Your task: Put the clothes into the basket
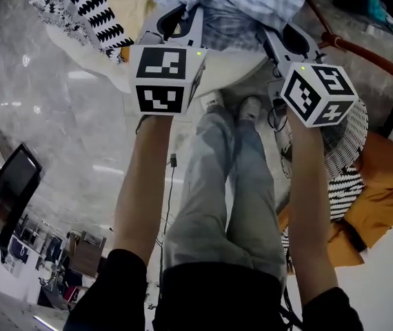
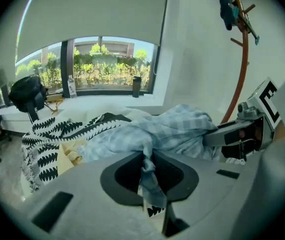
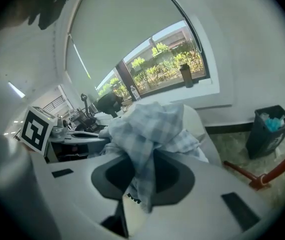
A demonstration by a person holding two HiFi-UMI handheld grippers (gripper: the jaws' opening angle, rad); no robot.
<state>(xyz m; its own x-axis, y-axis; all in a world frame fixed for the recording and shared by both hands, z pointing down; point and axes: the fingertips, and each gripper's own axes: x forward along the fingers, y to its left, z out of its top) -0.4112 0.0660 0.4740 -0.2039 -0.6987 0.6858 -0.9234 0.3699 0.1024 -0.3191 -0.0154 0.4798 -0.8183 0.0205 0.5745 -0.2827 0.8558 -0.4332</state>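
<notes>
The pick-up is done and the carry is in hand: the left gripper (image 2: 150, 176) and the right gripper (image 3: 140, 176) are each clenched on a bunched fold of the pale blue checked garment (image 1: 231, 5), which hangs limp and crumpled between them above a white padded surface (image 1: 224, 67), beside a black-and-white leaf-print cloth (image 1: 79, 5). Next, I judge, this soft load must be swung over to what looks like the white mesh basket (image 1: 351, 133) on the person's right, near an orange cloth (image 1: 383, 192), and let go inside its rim
</notes>
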